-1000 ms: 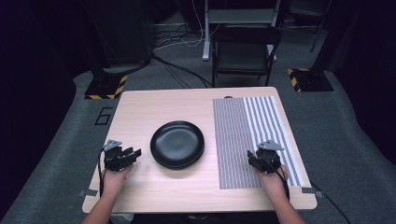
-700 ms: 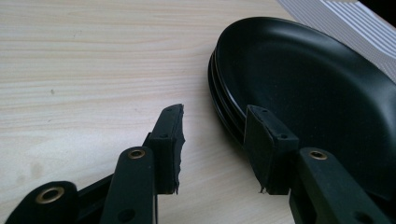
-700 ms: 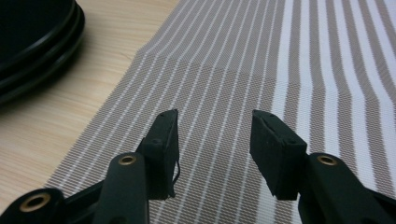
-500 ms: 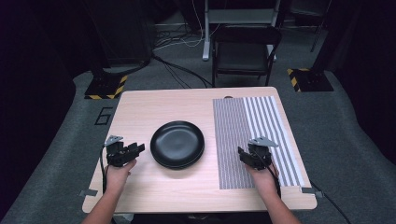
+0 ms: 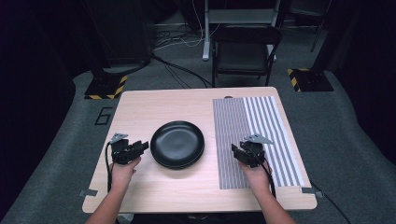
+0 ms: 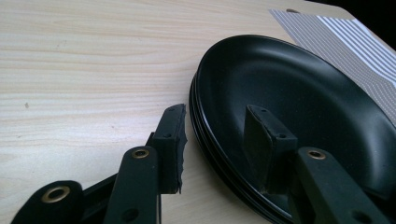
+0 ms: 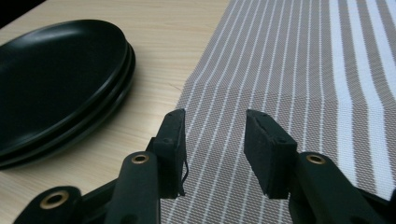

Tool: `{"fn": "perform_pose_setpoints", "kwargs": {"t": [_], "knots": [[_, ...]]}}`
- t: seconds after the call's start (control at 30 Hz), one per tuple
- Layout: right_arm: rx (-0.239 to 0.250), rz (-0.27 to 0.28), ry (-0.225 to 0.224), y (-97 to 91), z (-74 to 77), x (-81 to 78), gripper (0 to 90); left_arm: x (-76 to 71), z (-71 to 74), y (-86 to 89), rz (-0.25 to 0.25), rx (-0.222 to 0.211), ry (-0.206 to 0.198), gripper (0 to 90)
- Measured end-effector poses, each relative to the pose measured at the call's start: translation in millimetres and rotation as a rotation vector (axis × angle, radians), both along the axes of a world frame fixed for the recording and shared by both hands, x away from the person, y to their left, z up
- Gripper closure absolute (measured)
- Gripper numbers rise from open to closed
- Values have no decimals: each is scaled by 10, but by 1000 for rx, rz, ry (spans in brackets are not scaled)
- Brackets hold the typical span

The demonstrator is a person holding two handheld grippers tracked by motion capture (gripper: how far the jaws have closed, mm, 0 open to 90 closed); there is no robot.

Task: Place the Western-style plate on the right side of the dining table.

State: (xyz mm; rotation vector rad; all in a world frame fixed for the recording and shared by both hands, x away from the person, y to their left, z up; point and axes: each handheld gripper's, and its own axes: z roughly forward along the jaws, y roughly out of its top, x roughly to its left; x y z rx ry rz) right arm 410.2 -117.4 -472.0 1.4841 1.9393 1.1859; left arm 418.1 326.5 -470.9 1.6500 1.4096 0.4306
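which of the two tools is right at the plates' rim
The left tool. Its open jaws straddle the rim of the stacked black plates, one jaw inside, one outside. The right tool sits open over the striped placemat, apart from the plates.

Colours, tabletop
Table [image 5: 154, 186] pale wood grain; stacked plates [image 5: 177, 143] glossy black; placemat [image 5: 254, 126] grey with white stripes, wider at right; grippers black.

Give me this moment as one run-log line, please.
left gripper: open, astride plates' rim | right gripper: open, over mat | nothing held
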Motion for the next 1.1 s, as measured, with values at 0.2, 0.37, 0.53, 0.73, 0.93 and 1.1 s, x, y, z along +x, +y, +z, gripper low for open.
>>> {"fn": "perform_pose_setpoints", "kwargs": {"t": [0.2, 0.37, 0.53, 0.73, 0.93, 1.1], "knots": [[17, 12, -6, 114, 18, 21, 590, -8, 6, -39, 4, -19, 6, 621], [31, 22, -6, 251, 18, 47, 583, 1, -33, -43, 13, -46, 20, 640], [30, 21, -6, 353, -26, 71, 573, 29, -91, -42, 42, -96, 71, 666], [49, 11, 8, 429, -60, 116, 568, 74, -121, -30, 37, -121, 102, 699], [81, 15, 23, 493, -57, 187, 585, 124, -125, -20, 59, -168, 143, 711], [130, 14, 57, 586, -57, 244, 609, 162, -125, -28, 75, -178, 157, 727]]}}
